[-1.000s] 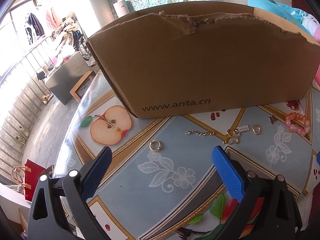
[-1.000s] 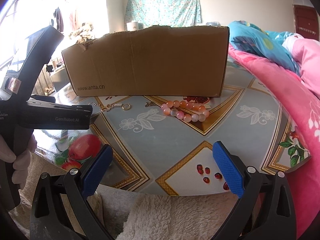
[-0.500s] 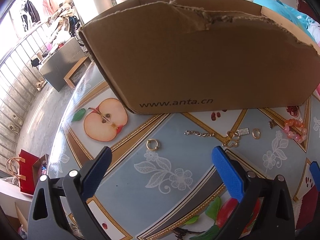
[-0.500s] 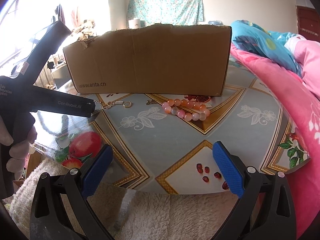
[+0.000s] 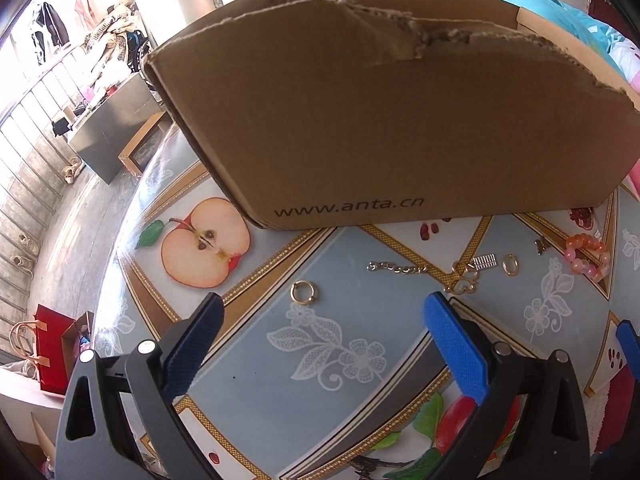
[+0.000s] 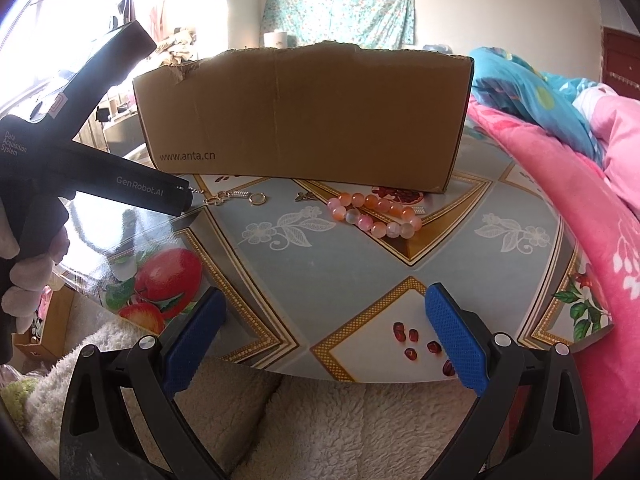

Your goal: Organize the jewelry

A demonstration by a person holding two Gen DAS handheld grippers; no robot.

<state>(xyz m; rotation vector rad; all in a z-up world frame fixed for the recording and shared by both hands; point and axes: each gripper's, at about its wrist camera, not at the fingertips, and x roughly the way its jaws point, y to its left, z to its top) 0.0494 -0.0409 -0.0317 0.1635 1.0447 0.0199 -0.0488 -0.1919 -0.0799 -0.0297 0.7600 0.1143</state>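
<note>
From the left wrist, the left claw (image 5: 320,330) hangs released and empty over the table (image 5: 248,368), its blue pads wide apart. A gold ring (image 5: 303,293) lies just ahead between them. Farther right lie a chain (image 5: 396,268), a gold clasp (image 5: 464,280), a second ring (image 5: 510,265) and a pink bead bracelet (image 5: 586,254), all in front of the cardboard box (image 5: 400,128).

From the right wrist, the right claw (image 6: 325,330) is likewise released, holding nothing, at the table's near edge. The bead bracelet (image 6: 374,213) lies well ahead, near the box (image 6: 304,116). The left claw's black body (image 6: 132,188) reaches in from the left, gripped by a hand (image 6: 28,276).
</note>
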